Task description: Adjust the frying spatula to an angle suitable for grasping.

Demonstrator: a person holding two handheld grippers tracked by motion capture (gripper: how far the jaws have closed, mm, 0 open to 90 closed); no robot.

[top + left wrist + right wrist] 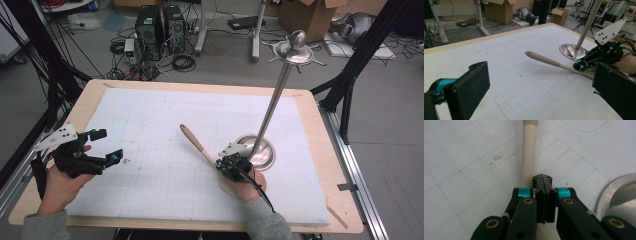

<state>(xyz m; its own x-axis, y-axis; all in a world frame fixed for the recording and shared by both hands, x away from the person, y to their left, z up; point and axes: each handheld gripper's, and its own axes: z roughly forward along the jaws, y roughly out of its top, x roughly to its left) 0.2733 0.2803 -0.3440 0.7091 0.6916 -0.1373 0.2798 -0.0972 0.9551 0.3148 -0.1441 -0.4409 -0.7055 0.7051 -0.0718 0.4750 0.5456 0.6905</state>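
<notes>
A pale wooden spoon with a tan handle tip point(196, 143) lies slanted on the white gridded mat point(160, 125) covering the plywood desk point(90, 95), just beside the polished steel stand with a round base point(262, 150). The right tool point(226, 164) is clenched over its shaft. The left tool point(107, 146) hovers released, well apart. Cardboard boxes point(501, 10) and cables litter the floor. The right gripper view shows the pressed jaws up close.

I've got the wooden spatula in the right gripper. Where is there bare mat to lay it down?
Bare white grid mat lies between the open left gripper and the beige wooden spatula, and across the whole far half. It is crowded near the right gripper, where the shiny steel stand's round base sits close by.
</notes>
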